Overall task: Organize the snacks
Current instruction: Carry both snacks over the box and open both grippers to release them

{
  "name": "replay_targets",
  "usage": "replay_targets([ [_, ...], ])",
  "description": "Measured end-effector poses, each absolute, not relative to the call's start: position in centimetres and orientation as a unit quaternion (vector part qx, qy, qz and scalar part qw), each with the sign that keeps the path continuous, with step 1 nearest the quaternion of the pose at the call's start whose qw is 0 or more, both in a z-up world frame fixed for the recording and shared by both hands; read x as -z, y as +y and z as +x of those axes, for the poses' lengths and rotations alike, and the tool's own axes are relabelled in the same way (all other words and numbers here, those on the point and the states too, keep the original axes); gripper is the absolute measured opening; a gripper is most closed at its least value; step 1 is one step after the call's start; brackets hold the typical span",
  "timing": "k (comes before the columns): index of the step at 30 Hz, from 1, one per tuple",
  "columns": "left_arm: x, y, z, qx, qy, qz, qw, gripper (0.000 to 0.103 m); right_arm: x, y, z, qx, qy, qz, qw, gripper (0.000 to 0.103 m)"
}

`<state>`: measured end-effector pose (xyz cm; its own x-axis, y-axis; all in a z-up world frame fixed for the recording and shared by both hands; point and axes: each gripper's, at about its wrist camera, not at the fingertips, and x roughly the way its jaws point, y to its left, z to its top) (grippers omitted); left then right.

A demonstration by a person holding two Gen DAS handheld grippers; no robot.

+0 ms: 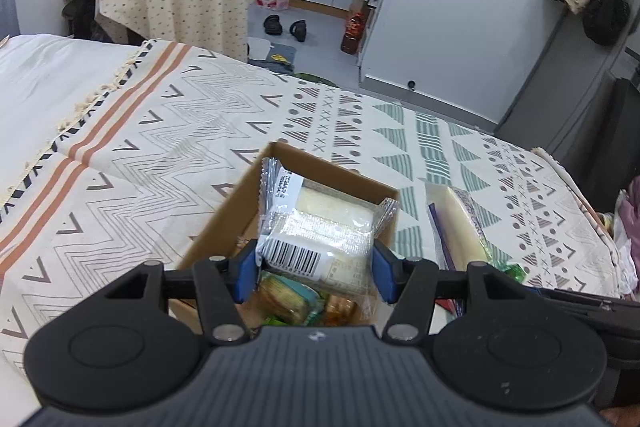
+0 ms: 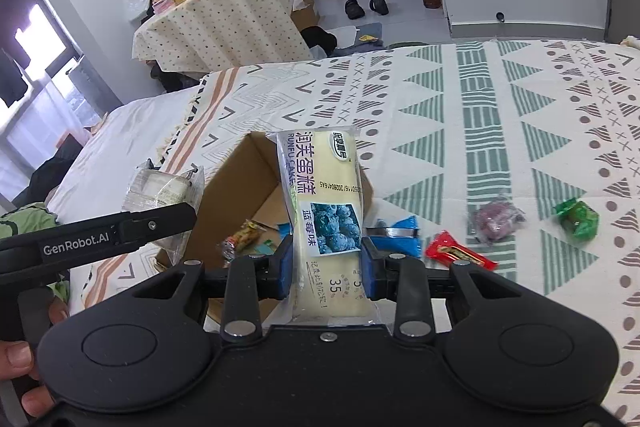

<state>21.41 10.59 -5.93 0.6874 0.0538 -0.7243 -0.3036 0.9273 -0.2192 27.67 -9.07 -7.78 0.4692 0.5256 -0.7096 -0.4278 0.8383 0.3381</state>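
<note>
Left gripper point(image 1: 314, 269) build: I see a black frame, two round black discs at the sides, and a ribbed dark grey housing between them.
Left gripper pads point(image 1: 245, 273): blue, set on black fingers.
Left gripper fasteners: round silver pivot pins on the black linkage arms.
Right gripper point(image 2: 328, 265) build: I see the same black frame, round discs and silver pins, with one small screw at the housing's top centre.
Right gripper pads point(image 2: 286, 267): blue.
Marking: white "GenRobot.AI" lettering on the left gripper's black arm, as my right wrist view shows it.
Person's clothing: a light green sleeve point(image 2: 24, 217) at the left edge of my right wrist view.
</note>
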Motion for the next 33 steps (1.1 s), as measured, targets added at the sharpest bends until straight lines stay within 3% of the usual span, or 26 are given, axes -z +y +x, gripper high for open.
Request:
replay_targets([
  [25, 8.9, 15.9, 23.3, -0.124, 0.402, -0.204, 0.884, 0.064, 9.5, -3.0, 30.3, -0.282, 0.46, 0.055, 0.84, 0.033],
  [28, 9.0, 16.3, 22.9, -0.131, 0.404, -0.204, 0.882, 0.071, 9.2, -2.5, 30.5, -0.294, 0.448, 0.064, 0.842, 0.04],
  [30, 9.1, 16.5, 22.8, -0.133, 0.406, -0.203, 0.881, 0.077, 8.9, -2.6, 30.5, -0.296, 0.441, 0.069, 0.845, 0.057],
  [33, 9.2, 16.5, 22.7, -0.137, 0.413, -0.201, 0.878, 0.083, 8.6, -3.0, 30.5, -0.293, 0.437, 0.068, 0.847, 0.057],
])
